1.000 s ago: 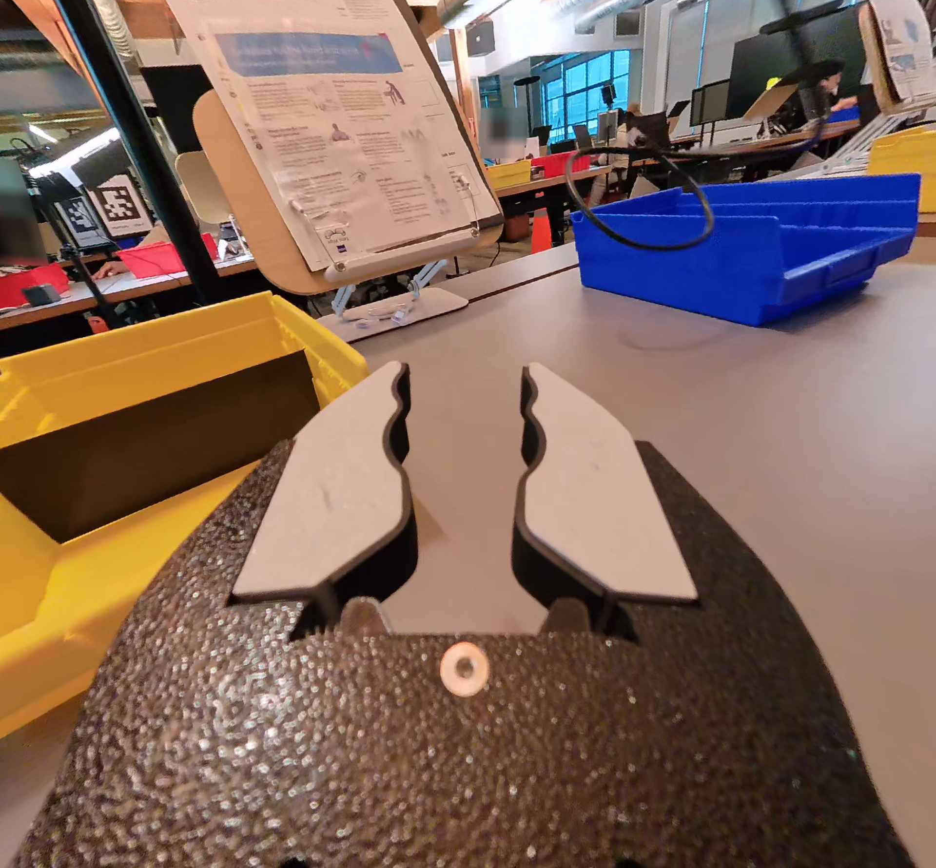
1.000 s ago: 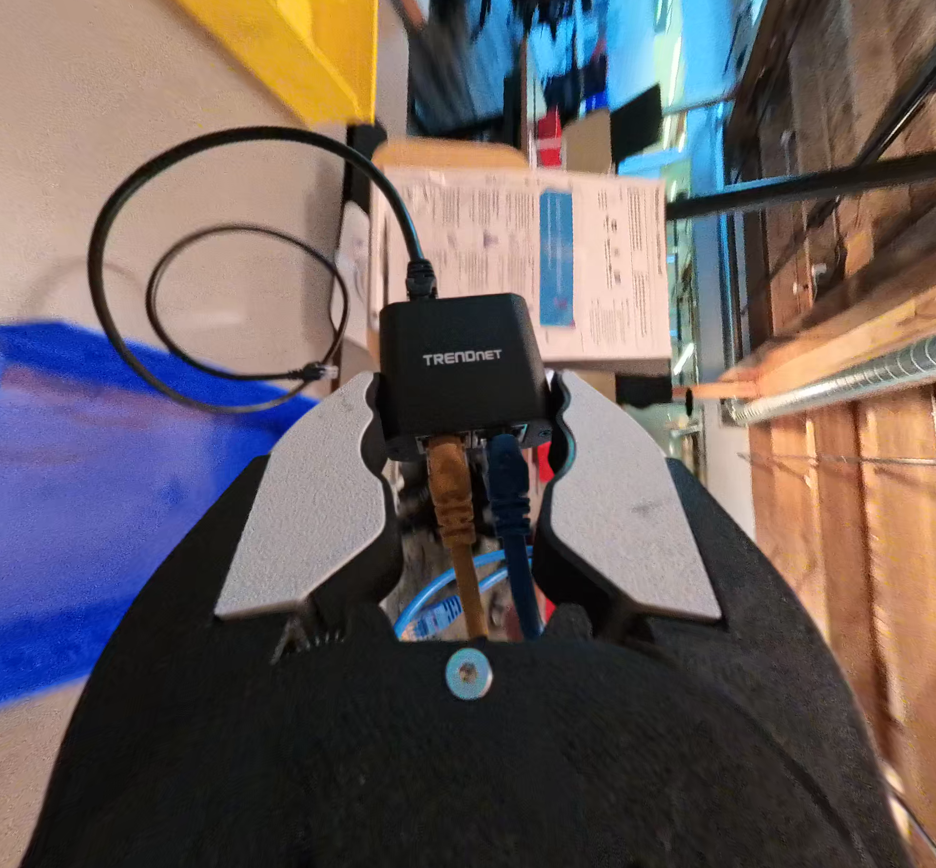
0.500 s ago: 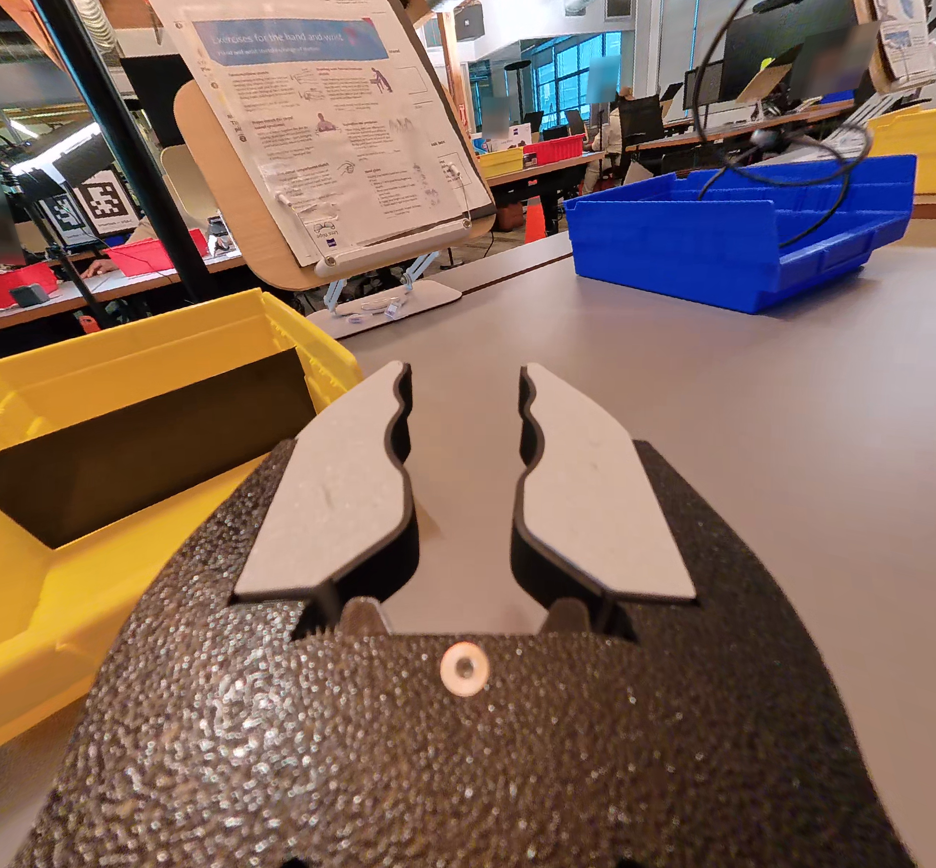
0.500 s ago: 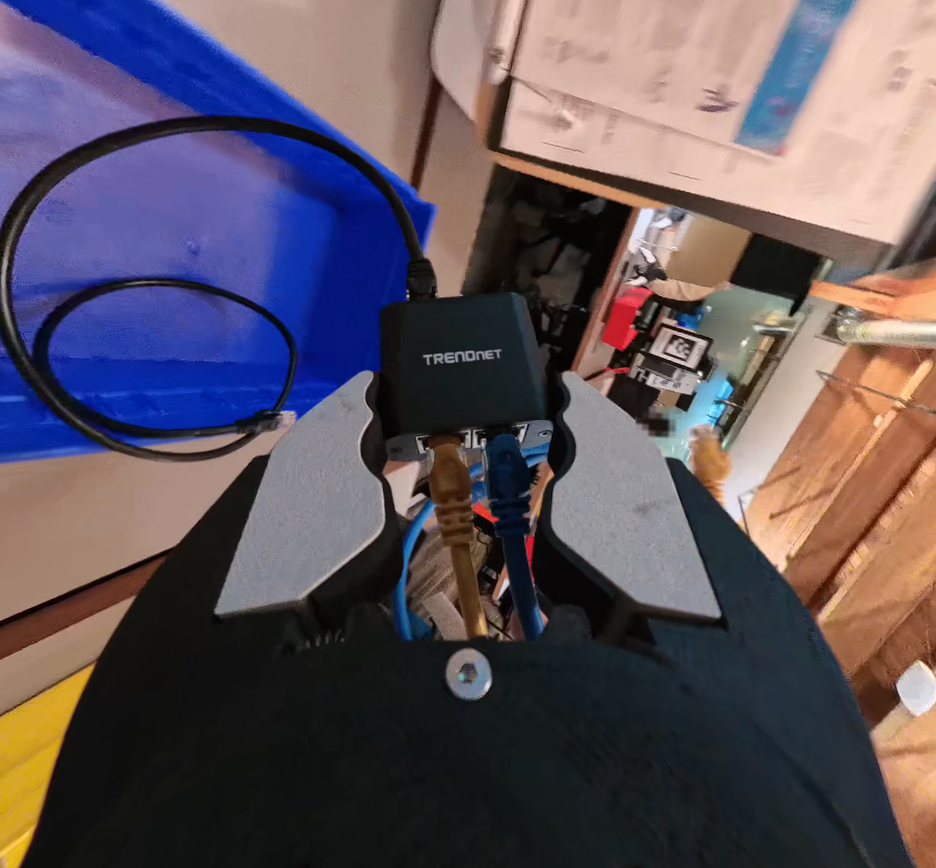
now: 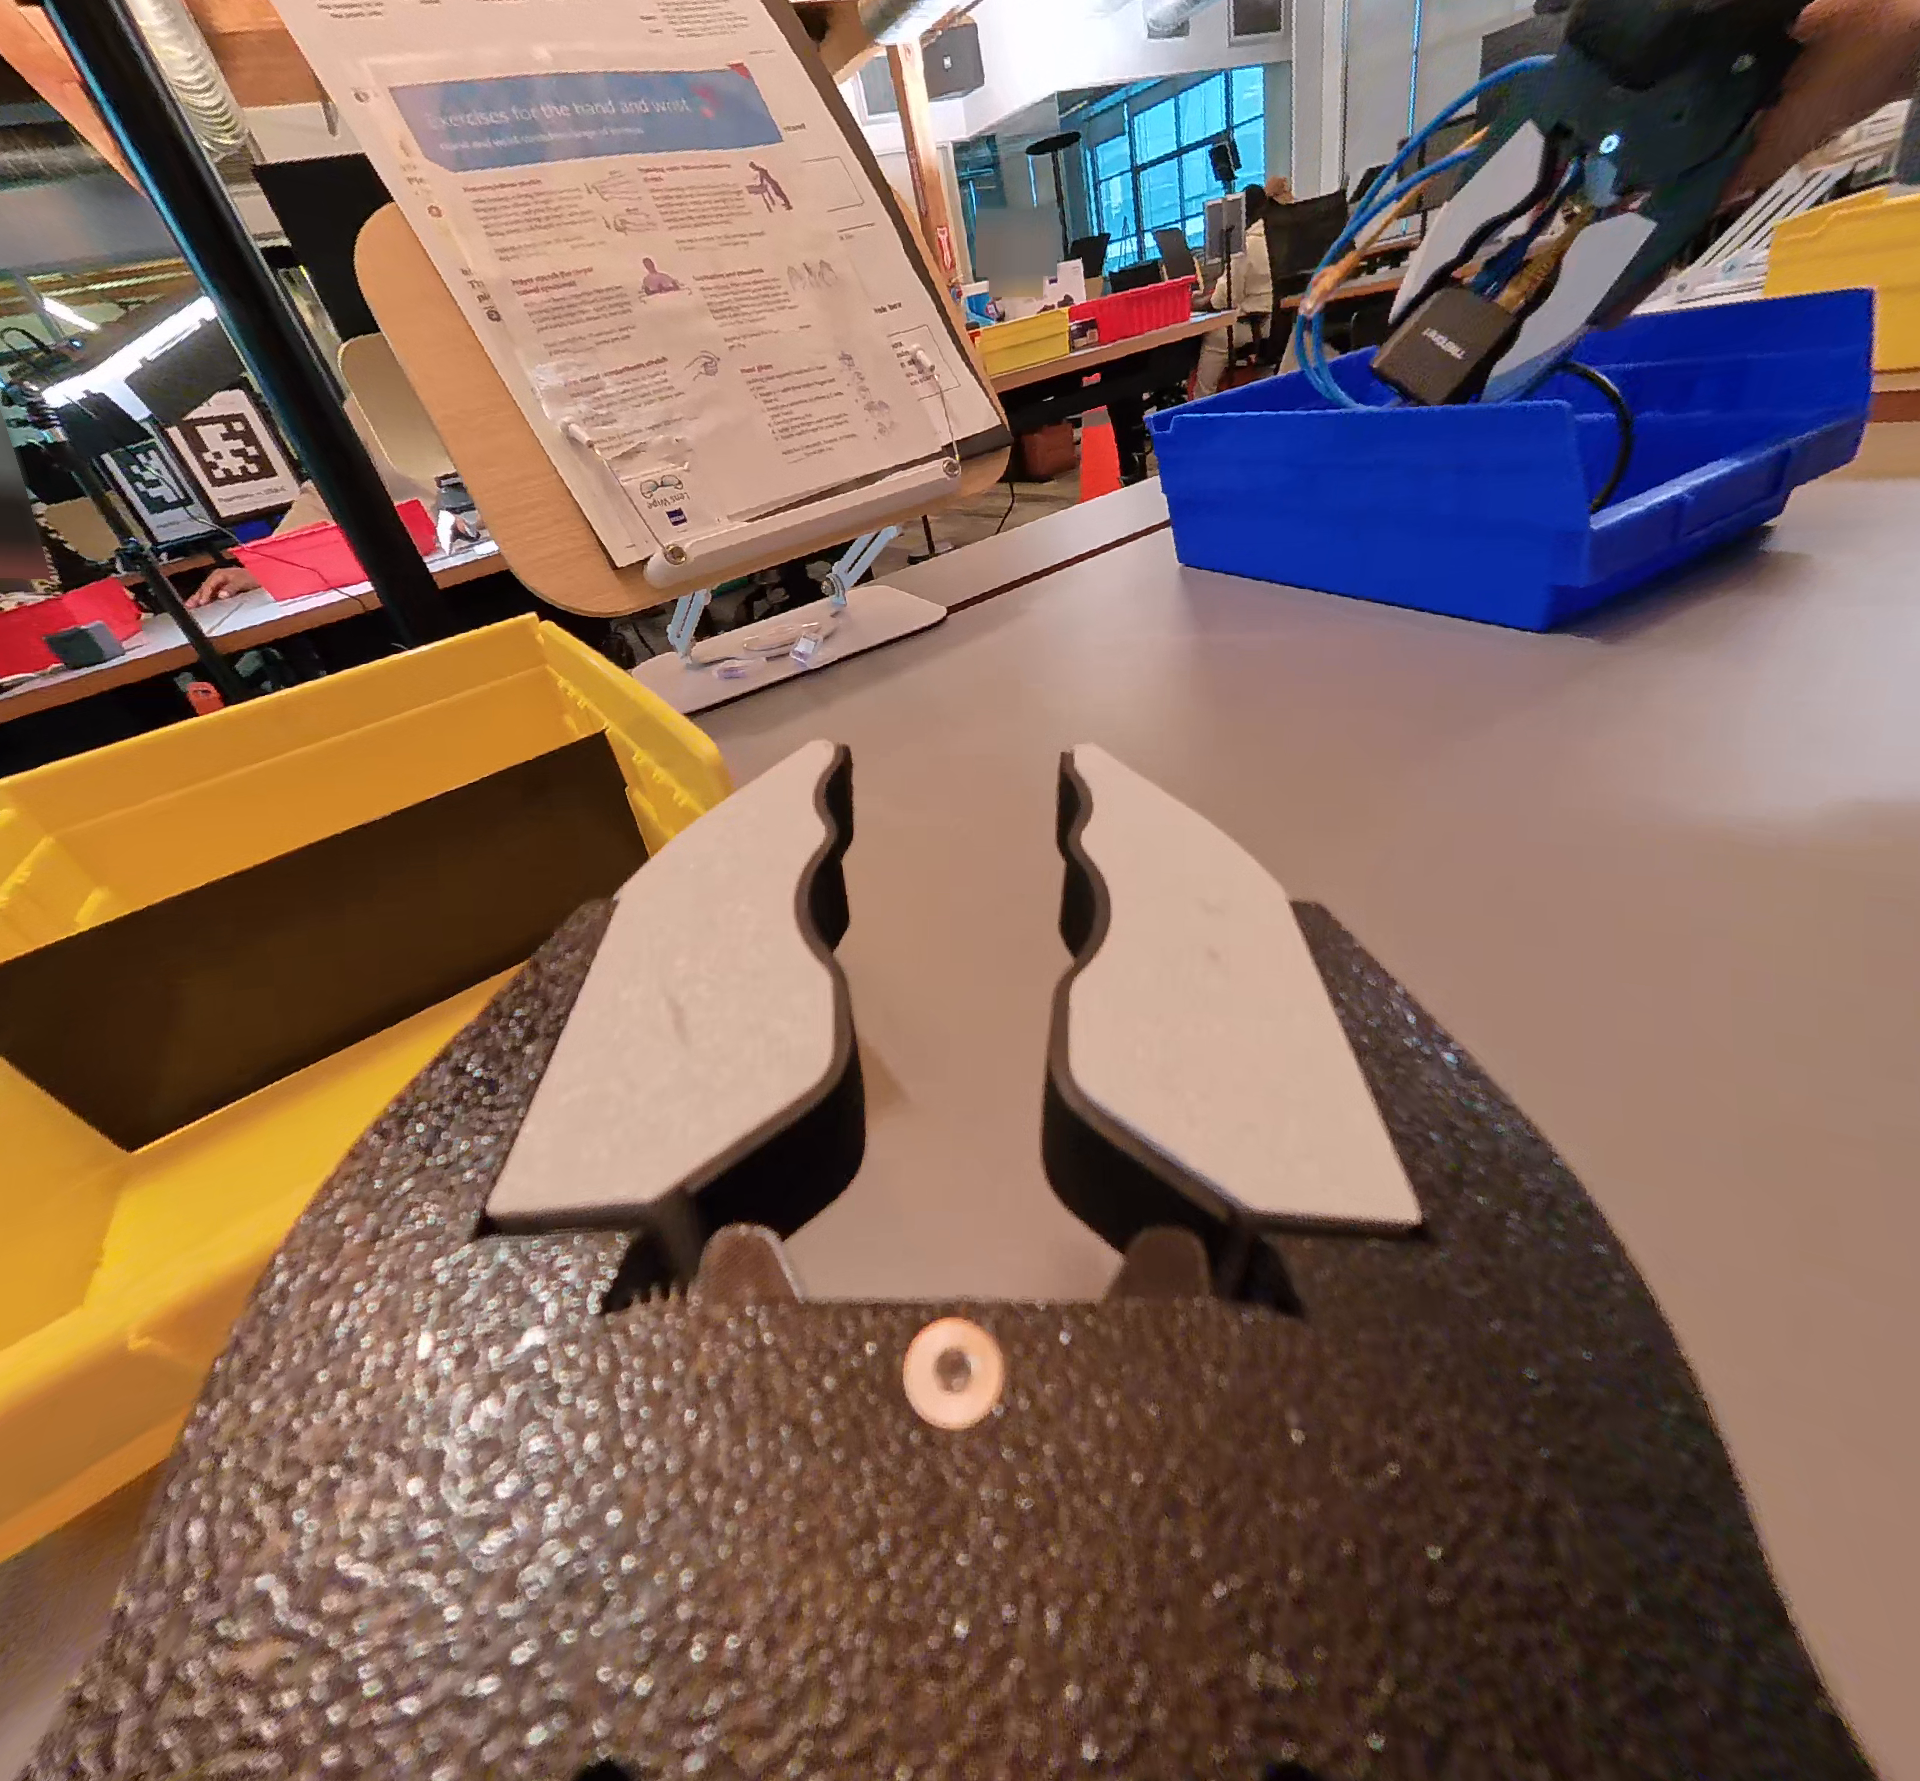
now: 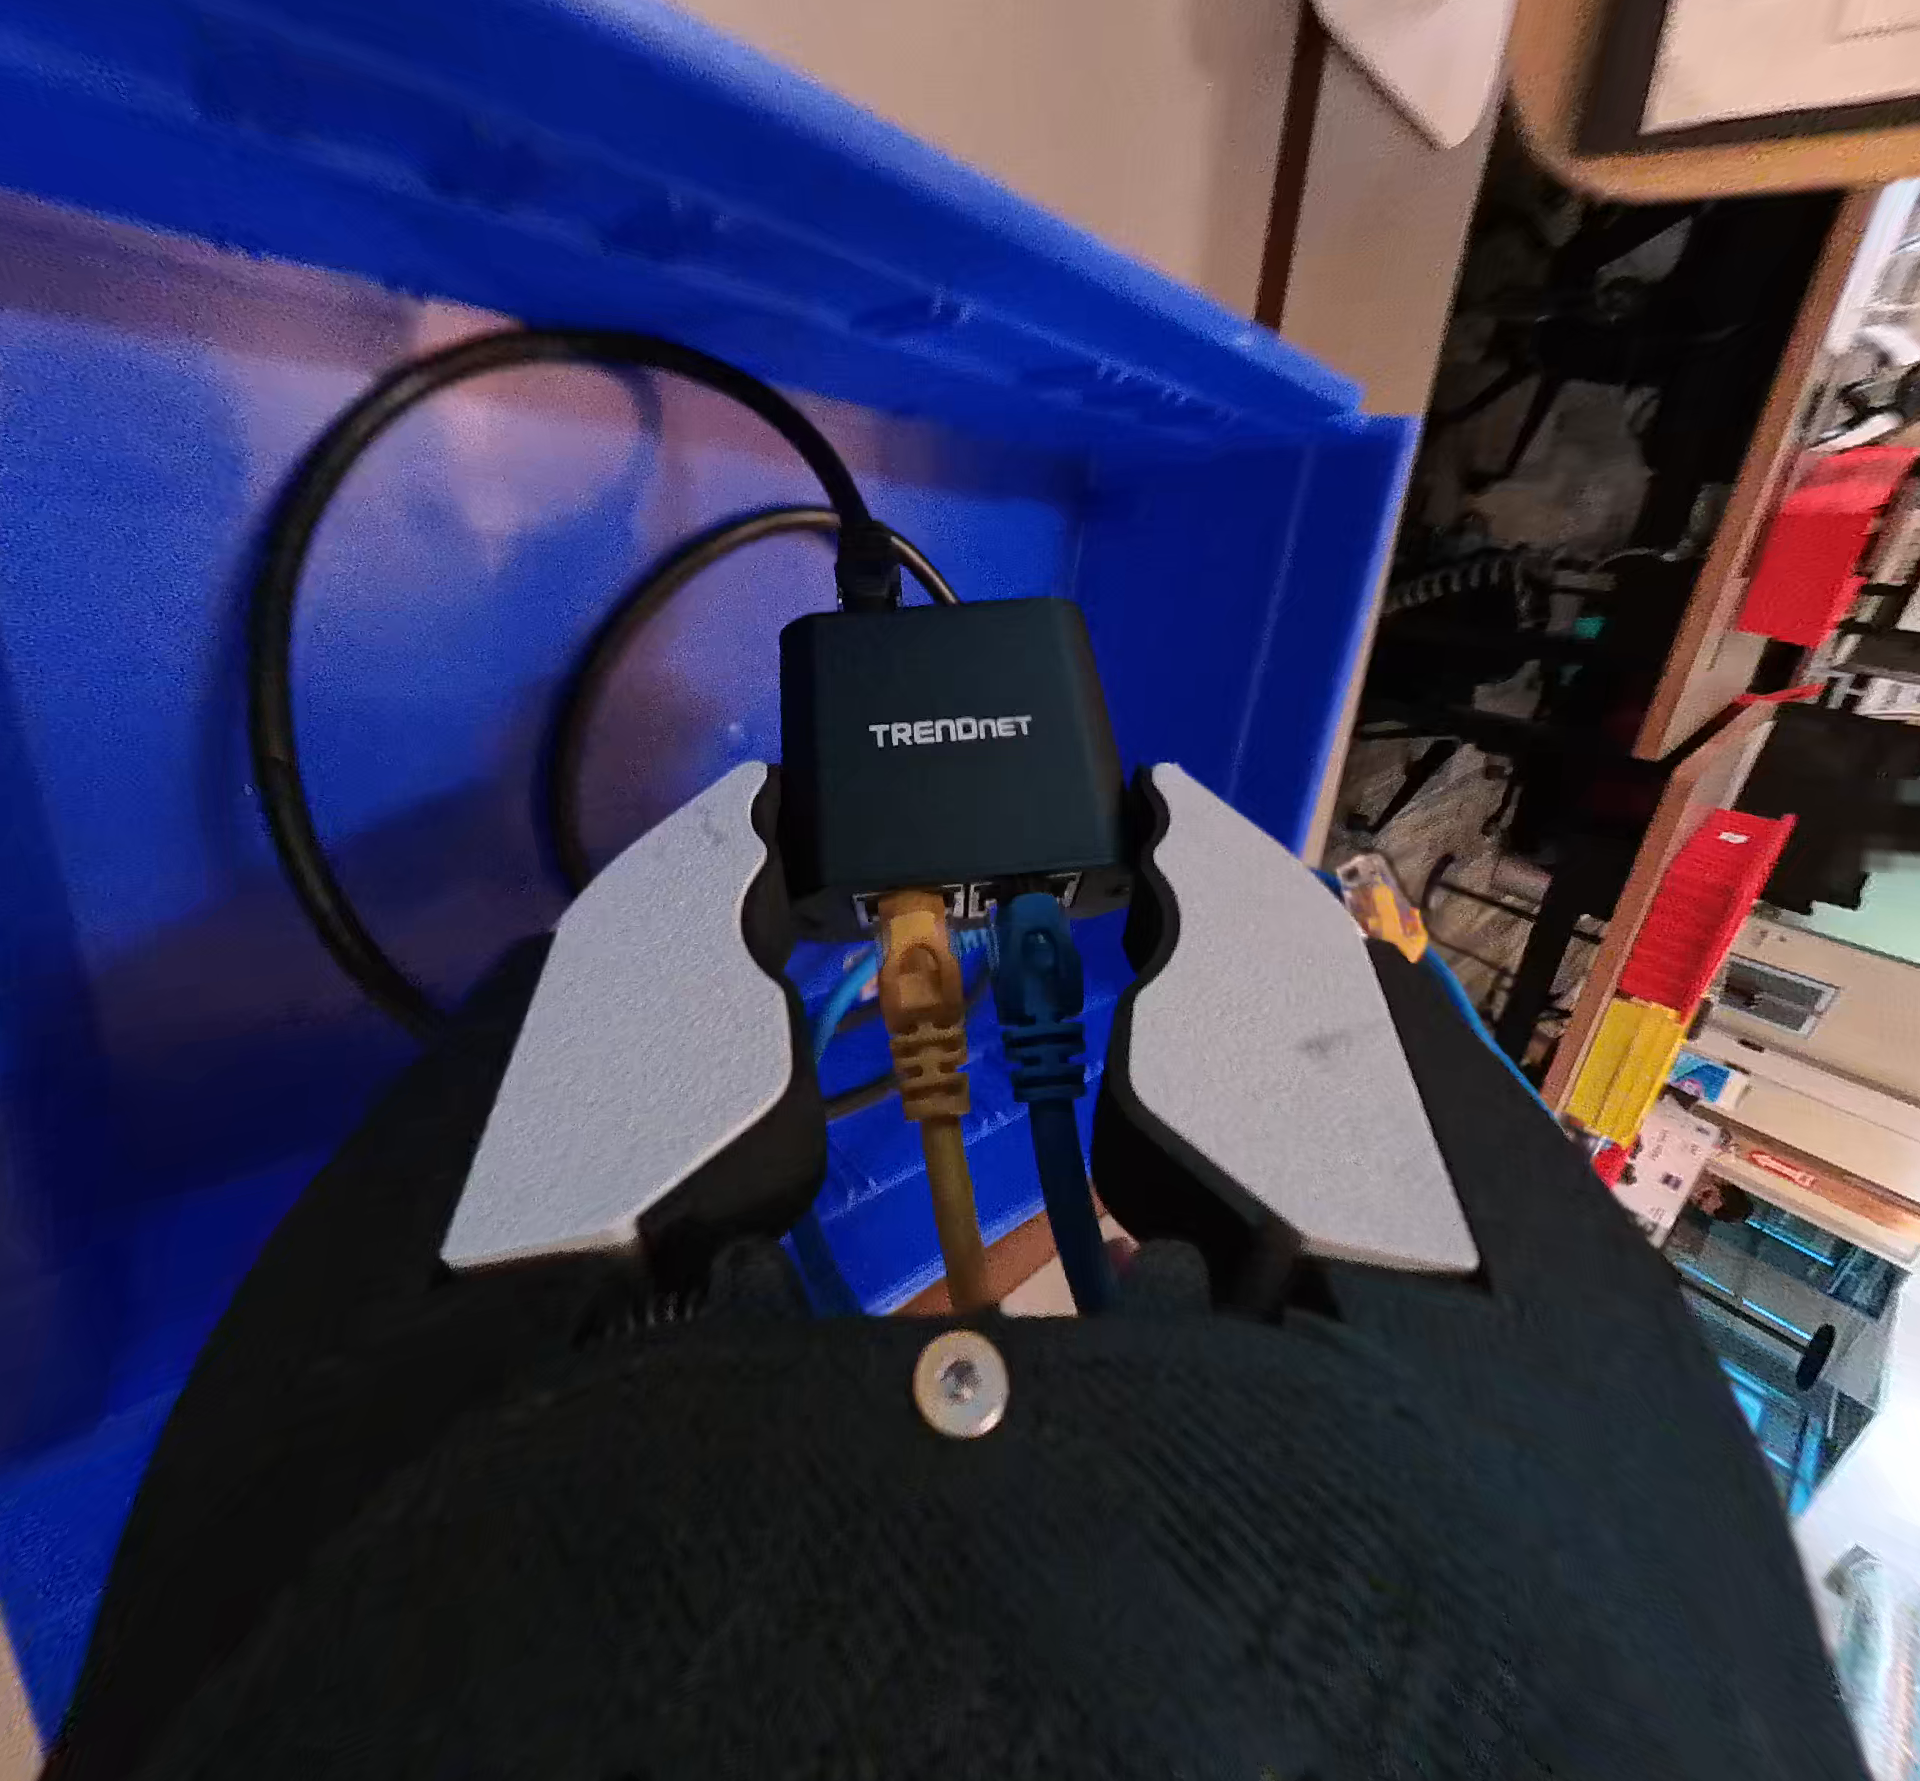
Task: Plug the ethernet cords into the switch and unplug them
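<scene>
My right gripper (image 6: 951,786) is shut on a small black switch (image 6: 951,744), holding it by its sides over the blue bin (image 6: 312,277). A yellow ethernet cord (image 6: 925,1025) and a dark blue ethernet cord (image 6: 1039,1004) are plugged into its near ports. A black cable (image 6: 312,692) loops from its far end into the bin. In the left wrist view the right gripper (image 5: 1496,308) holds the switch (image 5: 1439,349) tilted down at the bin's (image 5: 1455,505) rim, cords trailing. My left gripper (image 5: 951,775) is open and empty, low over the grey table (image 5: 1351,848).
A yellow bin (image 5: 260,900) with a dark insert sits left of my left gripper. A document stand with a printed sheet (image 5: 644,277) stands at the table's back edge. A loose yellow plug (image 6: 1377,905) dangles right of the switch. Shelves and desks lie beyond. My right fingertips sit around 45 cm from my left ones.
The right gripper has swung down with the switch toward the blue bin; the black cable now hangs inside it. The left gripper has stayed still and open.
</scene>
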Demonstrator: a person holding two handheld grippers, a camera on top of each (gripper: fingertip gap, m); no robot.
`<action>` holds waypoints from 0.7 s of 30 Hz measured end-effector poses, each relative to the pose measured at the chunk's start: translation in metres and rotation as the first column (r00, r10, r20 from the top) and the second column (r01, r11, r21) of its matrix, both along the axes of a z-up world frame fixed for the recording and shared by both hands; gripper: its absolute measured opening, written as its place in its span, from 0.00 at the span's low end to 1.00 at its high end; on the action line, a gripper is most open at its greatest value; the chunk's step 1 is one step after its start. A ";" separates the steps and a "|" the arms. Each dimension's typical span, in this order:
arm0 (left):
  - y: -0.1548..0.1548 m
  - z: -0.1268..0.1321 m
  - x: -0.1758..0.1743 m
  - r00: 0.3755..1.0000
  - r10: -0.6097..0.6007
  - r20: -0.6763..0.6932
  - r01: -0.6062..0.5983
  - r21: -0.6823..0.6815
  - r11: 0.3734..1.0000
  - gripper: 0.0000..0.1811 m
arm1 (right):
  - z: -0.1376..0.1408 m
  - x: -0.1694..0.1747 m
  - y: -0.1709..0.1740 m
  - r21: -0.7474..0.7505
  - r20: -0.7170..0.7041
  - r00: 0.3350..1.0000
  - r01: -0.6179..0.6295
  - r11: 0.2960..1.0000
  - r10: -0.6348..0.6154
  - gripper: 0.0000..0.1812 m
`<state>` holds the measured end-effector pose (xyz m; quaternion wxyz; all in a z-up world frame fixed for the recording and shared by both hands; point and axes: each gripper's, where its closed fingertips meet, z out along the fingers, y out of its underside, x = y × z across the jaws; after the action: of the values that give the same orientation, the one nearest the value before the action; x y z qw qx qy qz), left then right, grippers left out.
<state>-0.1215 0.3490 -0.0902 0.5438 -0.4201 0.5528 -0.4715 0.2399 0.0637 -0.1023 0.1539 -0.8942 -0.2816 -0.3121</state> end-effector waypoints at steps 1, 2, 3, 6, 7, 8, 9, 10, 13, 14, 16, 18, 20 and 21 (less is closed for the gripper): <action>0.000 -0.001 0.001 1.000 0.001 -0.006 0.000 0.002 1.000 0.20 | -0.008 0.007 -0.005 -0.043 -0.010 1.000 0.025 0.999 -0.026 0.35; -0.001 -0.001 0.001 1.000 -0.002 -0.012 0.002 0.005 1.000 0.20 | -0.016 0.014 -0.012 -0.094 -0.027 0.998 0.059 0.994 -0.061 0.35; -0.001 -0.002 0.002 1.000 -0.003 -0.017 0.003 0.008 1.000 0.20 | -0.025 0.021 -0.021 -0.144 -0.038 0.995 0.090 0.986 -0.096 0.35; -0.002 -0.003 0.002 1.000 0.004 -0.019 -0.003 0.023 1.000 0.20 | -0.043 0.029 -0.057 -0.346 -0.014 0.977 0.194 0.918 -0.212 0.36; -0.003 -0.003 0.002 1.000 0.005 -0.019 -0.004 0.030 1.000 0.20 | -0.044 0.029 -0.063 -0.370 0.011 0.972 0.220 0.902 -0.233 0.36; -0.003 -0.003 0.002 1.000 0.006 -0.019 -0.005 0.038 0.999 0.20 | -0.042 0.027 -0.067 -0.365 0.021 0.961 0.265 0.892 -0.277 0.37; -0.004 -0.004 0.002 1.000 0.006 -0.023 -0.005 0.044 0.999 0.20 | -0.039 0.025 -0.072 -0.369 0.022 0.946 0.310 0.876 -0.325 0.38; -0.005 -0.005 0.003 1.000 0.004 -0.030 -0.003 0.049 0.999 0.20 | -0.034 0.024 -0.074 -0.361 0.032 0.942 0.322 0.875 -0.333 0.36; -0.006 -0.009 0.006 0.998 0.008 -0.059 -0.004 0.061 0.998 0.21 | -0.023 0.017 -0.071 -0.293 -0.006 0.949 0.300 0.908 -0.315 0.35; -0.007 -0.010 0.007 0.997 0.008 -0.071 -0.003 0.070 0.998 0.22 | -0.019 0.014 -0.074 -0.289 -0.025 0.947 0.301 0.909 -0.321 0.34; -0.009 -0.015 0.010 0.995 0.008 -0.101 0.001 0.093 0.996 0.22 | -0.007 0.012 -0.069 -0.214 -0.031 0.960 0.264 0.941 -0.277 0.30; -0.013 -0.019 0.013 0.991 0.006 -0.130 0.009 0.116 0.993 0.24 | -0.003 -0.004 -0.054 -0.106 -0.147 0.973 0.164 0.981 -0.178 0.29; -0.018 -0.022 0.016 0.988 0.004 -0.153 0.012 0.107 0.994 0.24 | 0.008 0.002 -0.063 -0.037 -0.148 0.958 0.243 0.969 -0.246 0.31; -0.021 -0.023 0.019 0.986 -0.002 -0.167 0.017 0.090 0.996 0.24 | 0.020 0.011 -0.074 0.021 -0.095 0.945 0.317 0.948 -0.314 0.31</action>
<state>-0.1025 0.3276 -0.1130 0.5119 -0.4301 0.6192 -0.4117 0.2511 -0.0100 -0.0824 0.1305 -0.9380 -0.1220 -0.2970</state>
